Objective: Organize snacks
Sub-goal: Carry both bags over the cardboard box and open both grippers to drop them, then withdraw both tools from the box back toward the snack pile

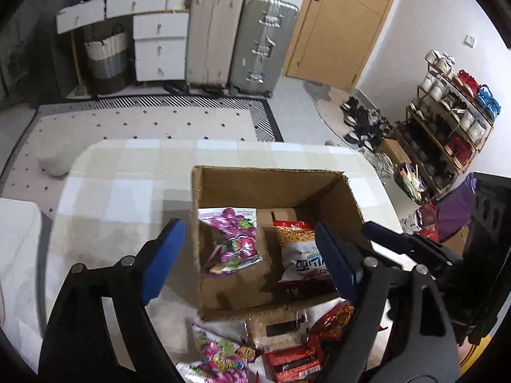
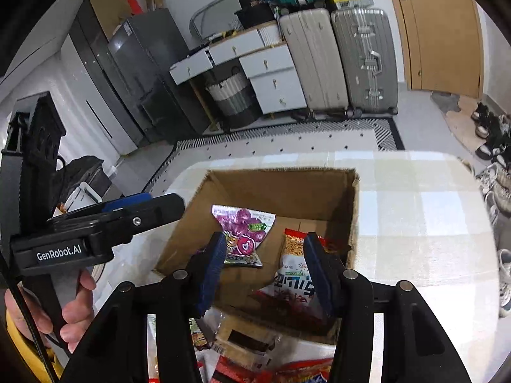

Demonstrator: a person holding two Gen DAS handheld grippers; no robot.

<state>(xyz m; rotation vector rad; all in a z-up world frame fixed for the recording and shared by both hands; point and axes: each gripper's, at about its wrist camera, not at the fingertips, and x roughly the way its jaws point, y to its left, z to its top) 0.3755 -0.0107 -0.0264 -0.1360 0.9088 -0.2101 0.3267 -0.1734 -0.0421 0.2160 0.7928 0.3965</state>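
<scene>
Here we hold both grippers, left gripper (image 1: 247, 263) and right gripper (image 2: 263, 269), spread and empty. At frame centre the brown cardboard box (image 1: 271, 188) contains a purple candy bag (image 1: 236, 239) and a white-red snack bag (image 1: 303, 255)

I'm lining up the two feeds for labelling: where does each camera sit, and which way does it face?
Left wrist view: sits on the left tongs, open and empty, looking forward and down into the open brown cardboard box; the right tongs' blue-tipped black fingers enter at right.
Right wrist view: sits on the right tongs, open and empty, facing the same box; the left tongs' black body and the person's hand show at left.
Shared: the box, the purple snack bag, the checked tablecloth.
</scene>
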